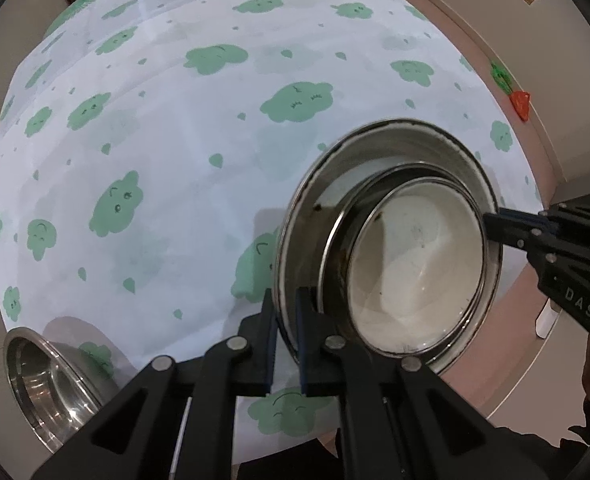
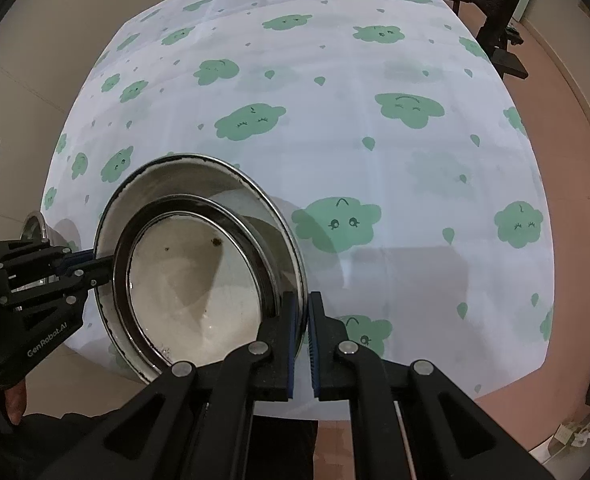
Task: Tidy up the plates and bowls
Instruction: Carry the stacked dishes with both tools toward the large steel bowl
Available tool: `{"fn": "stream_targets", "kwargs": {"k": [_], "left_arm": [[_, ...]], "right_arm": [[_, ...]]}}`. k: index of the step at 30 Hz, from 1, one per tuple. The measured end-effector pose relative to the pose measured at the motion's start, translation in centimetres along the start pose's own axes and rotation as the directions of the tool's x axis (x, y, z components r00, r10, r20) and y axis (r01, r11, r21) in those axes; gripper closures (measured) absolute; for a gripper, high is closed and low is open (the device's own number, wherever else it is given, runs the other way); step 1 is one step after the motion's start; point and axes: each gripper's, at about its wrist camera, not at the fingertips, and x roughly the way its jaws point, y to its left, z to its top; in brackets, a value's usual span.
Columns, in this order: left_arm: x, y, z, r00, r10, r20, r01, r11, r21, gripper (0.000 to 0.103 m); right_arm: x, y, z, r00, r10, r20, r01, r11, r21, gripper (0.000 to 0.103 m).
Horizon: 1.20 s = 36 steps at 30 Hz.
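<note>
A large steel bowl (image 1: 395, 136) holds a smaller steel bowl (image 1: 415, 264) nested inside it. Both grippers hold the large bowl by its rim, tilted, above the table. My left gripper (image 1: 286, 312) is shut on the rim nearest it. My right gripper (image 2: 302, 316) is shut on the opposite rim; it also shows in the left wrist view (image 1: 495, 228). The stack shows in the right wrist view too (image 2: 199, 168), with the inner bowl (image 2: 191, 288) and the left gripper (image 2: 95, 264) at its left rim. A third steel bowl (image 1: 51, 376) stands on the table at lower left.
A round table under a white cloth with green clouds (image 1: 199, 152) fills both views (image 2: 375, 152). Pink floor and a wall base run along the right (image 1: 507, 304). Dark furniture (image 2: 491, 12) stands beyond the table's far side.
</note>
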Motion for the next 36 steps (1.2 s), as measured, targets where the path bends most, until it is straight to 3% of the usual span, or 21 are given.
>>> {"fn": "stream_targets", "kwargs": {"k": [15,36], "left_arm": [[-2.6,2.3,-1.7,0.998,0.028,0.049,-0.025,0.997,-0.072,0.098],[-8.4,9.8,-7.2,0.987,0.088,0.133,-0.054,0.970,-0.238,0.098]], "right_arm": [[-1.9,3.8,1.5,1.000,0.009,0.025,-0.007,0.995,-0.096,0.096],[-4.9,13.9,2.9,0.997,0.057,0.059,-0.037,0.953,-0.300,0.096]]}}
